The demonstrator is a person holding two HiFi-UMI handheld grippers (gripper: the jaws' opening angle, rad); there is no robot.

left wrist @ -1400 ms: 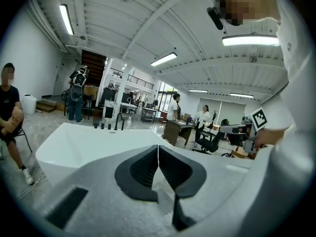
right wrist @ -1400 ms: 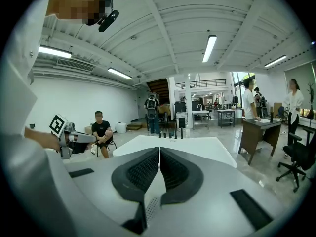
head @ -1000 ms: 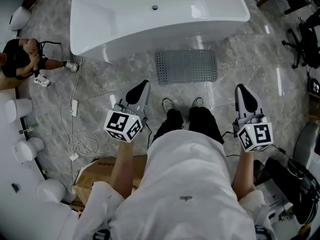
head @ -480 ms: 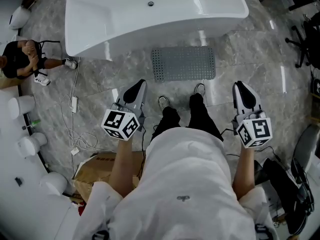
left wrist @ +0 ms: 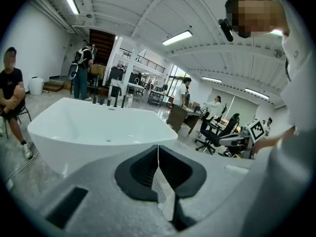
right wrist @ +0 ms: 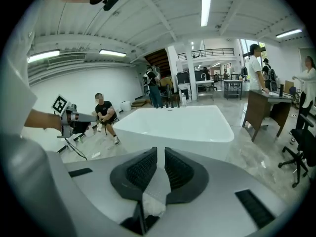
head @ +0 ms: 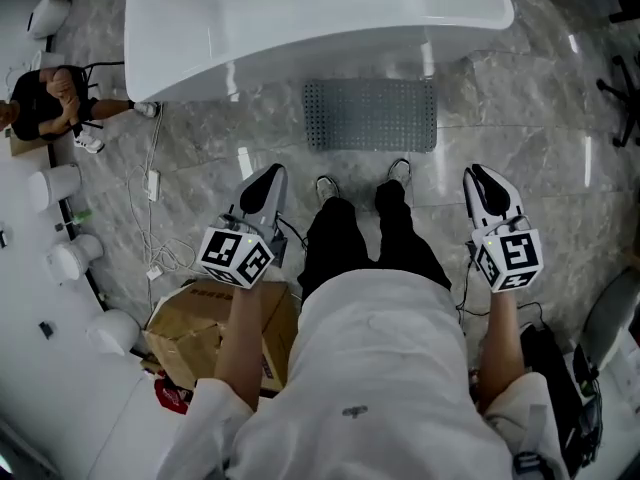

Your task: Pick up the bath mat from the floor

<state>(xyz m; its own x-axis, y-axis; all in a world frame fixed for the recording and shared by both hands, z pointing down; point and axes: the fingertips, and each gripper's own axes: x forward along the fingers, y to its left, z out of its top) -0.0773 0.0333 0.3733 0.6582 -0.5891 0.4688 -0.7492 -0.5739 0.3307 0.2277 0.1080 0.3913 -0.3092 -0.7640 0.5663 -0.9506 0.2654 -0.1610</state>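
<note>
The grey bath mat (head: 370, 114), dotted with small holes, lies flat on the marble floor in front of the white bathtub (head: 310, 18). My shoes (head: 327, 187) stand just short of its near edge. My left gripper (head: 267, 176) is held at waist height, left of my legs, shut with nothing in it. My right gripper (head: 481, 177) hangs to the right of my legs, also shut and empty. Both point toward the tub, well above the mat. In the left gripper view the gripper (left wrist: 158, 149) faces the bathtub (left wrist: 98, 127); the right gripper (right wrist: 160, 154) does too. The mat is hidden in both gripper views.
A person sits on a chair (head: 45, 98) at the far left, with white cables (head: 155, 218) trailing over the floor nearby. A cardboard box (head: 200, 333) lies by my left side. White round fixtures (head: 55, 183) line the left edge. An office chair (head: 625, 98) stands at the right.
I have stepped forward, so my feet now stand closer to the mat's near edge. Both grippers stayed shut and level beside my legs.
</note>
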